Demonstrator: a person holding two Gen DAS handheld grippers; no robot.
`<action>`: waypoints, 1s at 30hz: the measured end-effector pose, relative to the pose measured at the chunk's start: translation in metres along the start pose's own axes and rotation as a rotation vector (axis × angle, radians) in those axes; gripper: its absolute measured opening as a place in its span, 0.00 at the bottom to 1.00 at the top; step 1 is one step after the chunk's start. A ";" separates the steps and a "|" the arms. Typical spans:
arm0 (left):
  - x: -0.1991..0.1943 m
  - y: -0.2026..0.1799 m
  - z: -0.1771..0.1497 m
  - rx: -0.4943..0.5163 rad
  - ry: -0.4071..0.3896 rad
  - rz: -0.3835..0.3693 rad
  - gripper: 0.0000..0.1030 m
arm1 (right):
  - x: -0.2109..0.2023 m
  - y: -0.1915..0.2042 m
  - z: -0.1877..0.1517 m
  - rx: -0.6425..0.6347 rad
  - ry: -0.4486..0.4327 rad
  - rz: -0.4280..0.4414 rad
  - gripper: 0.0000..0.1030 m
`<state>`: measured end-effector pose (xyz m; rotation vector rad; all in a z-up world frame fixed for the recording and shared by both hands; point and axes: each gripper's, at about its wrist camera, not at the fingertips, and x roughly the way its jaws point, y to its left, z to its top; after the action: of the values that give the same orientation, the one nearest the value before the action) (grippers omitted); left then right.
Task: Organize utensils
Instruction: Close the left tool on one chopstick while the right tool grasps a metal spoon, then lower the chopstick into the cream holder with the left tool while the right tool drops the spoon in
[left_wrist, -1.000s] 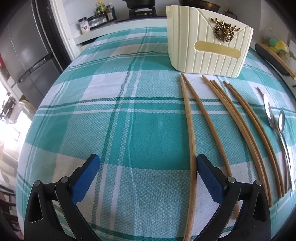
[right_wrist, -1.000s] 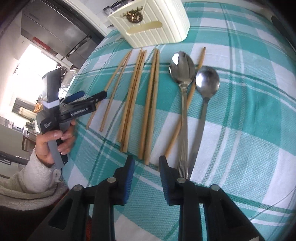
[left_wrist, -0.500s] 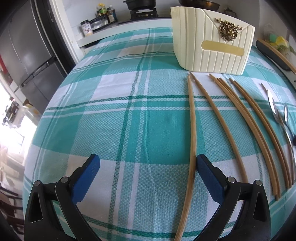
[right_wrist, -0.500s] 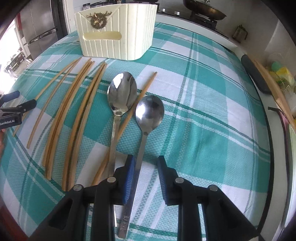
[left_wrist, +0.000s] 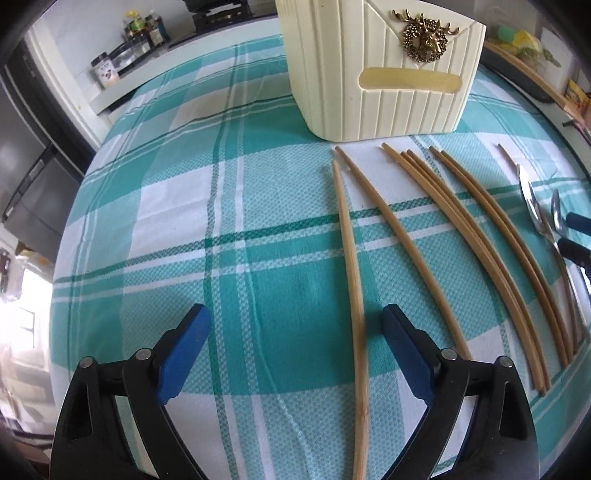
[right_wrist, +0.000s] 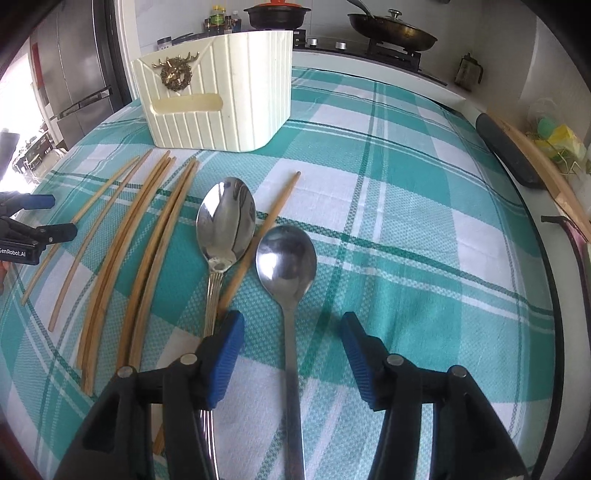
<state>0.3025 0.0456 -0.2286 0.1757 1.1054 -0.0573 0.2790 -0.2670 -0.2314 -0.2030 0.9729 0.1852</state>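
Several bamboo chopsticks (left_wrist: 458, 236) lie side by side on the teal plaid cloth in front of a cream ribbed holder (left_wrist: 380, 74) with a gold deer badge. My left gripper (left_wrist: 293, 343) hangs over the leftmost chopstick (left_wrist: 352, 288). Its jaws are closing around the stick, which sits near the right pad (left_wrist: 402, 347) untouched. In the right wrist view two steel spoons lie beside the chopsticks (right_wrist: 147, 240), below the holder (right_wrist: 218, 99). My right gripper (right_wrist: 291, 350) straddles the plain spoon (right_wrist: 286, 258), jaws opening, pads off its handle. The ribbed-handled spoon (right_wrist: 225, 225) lies just left.
One lone chopstick (right_wrist: 275, 214) lies slanted between the two spoons. A dark strip and a wooden board (right_wrist: 532, 158) line the table's right edge. A stove with a pan (right_wrist: 391, 33) and pot stands behind, a fridge (right_wrist: 74, 81) to the left.
The right jaws have spread from nearly shut to wide around the plain spoon's handle. The left gripper has shifted so the leftmost chopstick lies between its jaws, which have narrowed slightly.
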 end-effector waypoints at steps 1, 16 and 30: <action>0.002 0.001 0.005 -0.004 0.007 -0.016 0.86 | 0.003 0.000 0.004 0.002 -0.005 0.002 0.54; -0.009 -0.004 0.028 -0.053 -0.078 -0.145 0.05 | -0.009 0.001 0.022 0.068 -0.134 0.061 0.35; -0.159 0.047 -0.020 -0.178 -0.402 -0.291 0.05 | -0.151 0.024 0.007 0.080 -0.394 0.147 0.35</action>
<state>0.2198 0.0890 -0.0903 -0.1532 0.7228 -0.2430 0.1960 -0.2516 -0.1042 -0.0181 0.6016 0.3077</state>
